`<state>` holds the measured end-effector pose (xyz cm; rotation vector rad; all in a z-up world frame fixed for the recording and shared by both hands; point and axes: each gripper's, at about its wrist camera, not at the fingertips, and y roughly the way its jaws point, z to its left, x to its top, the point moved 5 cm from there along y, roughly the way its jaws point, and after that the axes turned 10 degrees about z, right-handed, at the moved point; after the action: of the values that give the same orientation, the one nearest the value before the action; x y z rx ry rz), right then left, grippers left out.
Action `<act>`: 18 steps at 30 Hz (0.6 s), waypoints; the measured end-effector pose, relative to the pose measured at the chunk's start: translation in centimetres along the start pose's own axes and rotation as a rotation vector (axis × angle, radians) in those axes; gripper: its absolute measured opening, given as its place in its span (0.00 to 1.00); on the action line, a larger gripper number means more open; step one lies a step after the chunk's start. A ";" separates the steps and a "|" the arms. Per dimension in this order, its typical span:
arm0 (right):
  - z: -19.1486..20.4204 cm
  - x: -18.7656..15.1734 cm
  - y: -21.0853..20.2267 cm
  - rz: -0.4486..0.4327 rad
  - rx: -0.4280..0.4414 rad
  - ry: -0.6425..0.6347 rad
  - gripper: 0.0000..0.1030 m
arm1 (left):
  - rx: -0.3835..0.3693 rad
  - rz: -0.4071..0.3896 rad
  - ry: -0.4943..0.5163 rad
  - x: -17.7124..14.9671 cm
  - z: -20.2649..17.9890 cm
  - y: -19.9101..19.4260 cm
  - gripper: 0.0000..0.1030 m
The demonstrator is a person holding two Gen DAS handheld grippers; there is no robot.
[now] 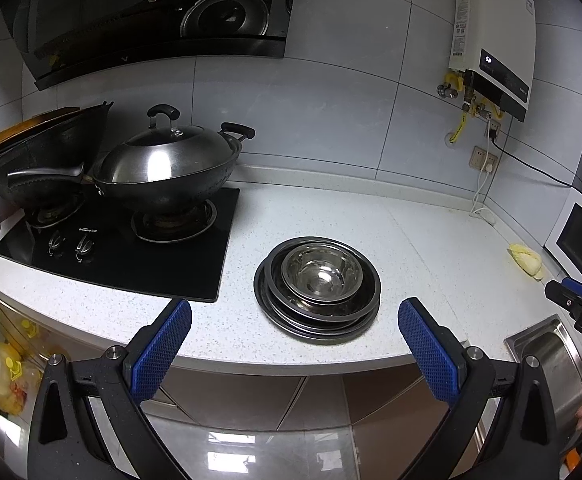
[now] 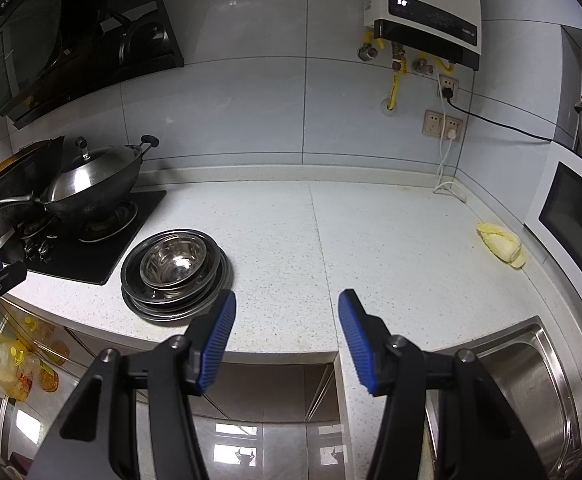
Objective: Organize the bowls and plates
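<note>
While both grippers hang off the near edge of the counter [image 1: 331,208], you hold nothing in either. Your left gripper [image 1: 295,344] has its jaws spread wide with only air between the blue pads [image 1: 163,352]. Your right gripper [image 2: 287,336] stands partly open, its jaws likewise empty.

The stack [image 1: 317,290] of steel plates sits on the counter near the front edge, with a bowl [image 1: 322,272] nested on top. It lies just beyond your left gripper, between its pads in that view, and to the left of your right gripper [image 1: 579,308]. Neither gripper touches it.

Note the surroundings. To the left of the stack, just beside it, lies the black hob [image 1: 123,248], carrying a lidded wok [image 1: 167,172] and, farther left, a second dark wok [image 1: 39,160]. To the right, well apart, a cabbage [image 2: 501,245] lies near a white microwave [image 2: 571,228]. At near right the sink [image 2: 531,380] is set into the counter. Nothing stands between either gripper and the stack.
</note>
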<state>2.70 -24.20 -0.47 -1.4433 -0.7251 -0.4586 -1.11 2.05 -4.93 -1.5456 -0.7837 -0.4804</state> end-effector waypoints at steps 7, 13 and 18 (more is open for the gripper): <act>-0.3 0.0 -0.1 -0.003 -0.004 0.002 0.50 | -0.002 0.004 0.007 0.0 -0.4 0.0 0.98; -0.3 -0.1 -0.2 -0.003 -0.003 0.002 0.50 | -0.002 0.004 0.010 0.1 -0.5 0.0 0.98; -0.4 -0.1 -0.1 -0.004 -0.005 0.002 0.50 | -0.001 0.005 0.012 0.1 -0.5 -0.1 0.98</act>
<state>2.62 -24.61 -0.40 -1.4457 -0.7254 -0.4651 -1.03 1.56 -4.76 -1.5439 -0.7704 -0.4859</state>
